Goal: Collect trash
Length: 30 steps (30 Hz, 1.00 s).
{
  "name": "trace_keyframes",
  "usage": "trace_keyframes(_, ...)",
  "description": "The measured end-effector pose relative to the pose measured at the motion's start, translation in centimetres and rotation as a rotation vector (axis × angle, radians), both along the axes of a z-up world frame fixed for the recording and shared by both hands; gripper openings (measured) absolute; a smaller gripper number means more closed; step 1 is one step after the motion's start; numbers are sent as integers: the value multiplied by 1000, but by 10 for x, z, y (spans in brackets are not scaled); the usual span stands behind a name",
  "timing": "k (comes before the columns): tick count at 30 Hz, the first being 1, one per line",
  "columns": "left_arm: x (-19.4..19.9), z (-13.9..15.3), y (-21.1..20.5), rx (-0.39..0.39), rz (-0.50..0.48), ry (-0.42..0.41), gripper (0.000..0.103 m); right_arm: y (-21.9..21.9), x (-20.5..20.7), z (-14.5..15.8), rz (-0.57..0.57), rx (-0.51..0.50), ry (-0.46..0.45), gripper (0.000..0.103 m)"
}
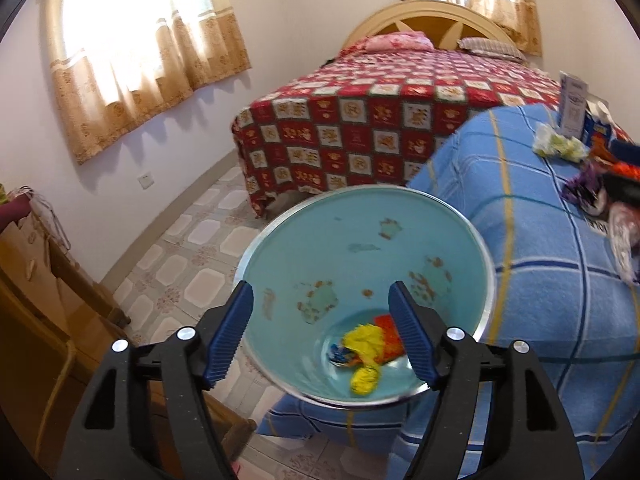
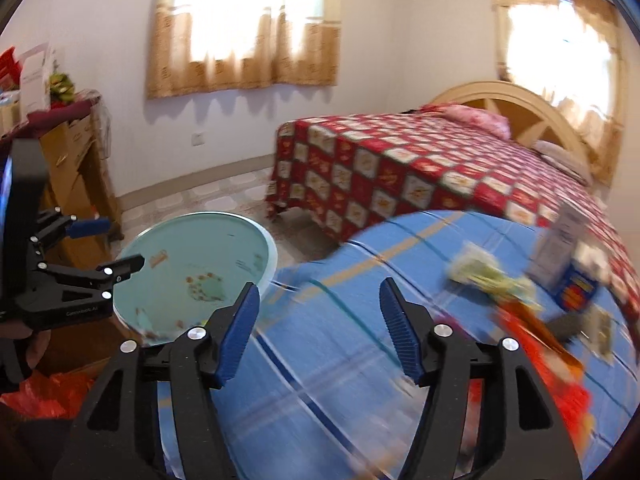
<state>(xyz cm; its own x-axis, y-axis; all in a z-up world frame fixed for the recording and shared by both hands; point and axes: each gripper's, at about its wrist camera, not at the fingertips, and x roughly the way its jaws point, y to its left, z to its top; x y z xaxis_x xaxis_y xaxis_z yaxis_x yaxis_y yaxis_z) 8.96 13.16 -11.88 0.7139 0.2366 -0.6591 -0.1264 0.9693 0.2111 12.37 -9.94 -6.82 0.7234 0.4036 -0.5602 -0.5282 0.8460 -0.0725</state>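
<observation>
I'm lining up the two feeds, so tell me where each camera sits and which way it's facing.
Left wrist: on the left gripper, looking down into the bin, wrappers at its bottom; own open fingers show.
Right wrist: on the right gripper, facing the blue blanket with blurred trash; own open fingers and the left gripper show.
Shared: bin, blanket, bed.

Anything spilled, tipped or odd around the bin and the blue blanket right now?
Nothing spilled. The bin stands upright beside the blue checked blanket, with yellow and orange wrappers at its bottom. More loose wrappers and a carton are scattered on the blanket. The bin's inner wall shows brownish blotches.
</observation>
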Motion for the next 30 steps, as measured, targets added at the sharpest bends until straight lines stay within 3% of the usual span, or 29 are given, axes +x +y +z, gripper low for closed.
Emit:
trace_keyframes(6,2,-14,-45,-7,-101,38,70,-94,-28,4,-214,6,-19,70)
trace_keyframes(12,8,-11,-95,-19,-198,32,70,-179,-42,-20,-437,5,47,71)
trace_keyframes(23,28,-5,-183,-57,-330,9,70,-236,-53,-40,-568,23,86,71)
trace_keyframes(30,34,-6,-181,-52,-300,20,71,-244,-54,-32,-582,58,67,71)
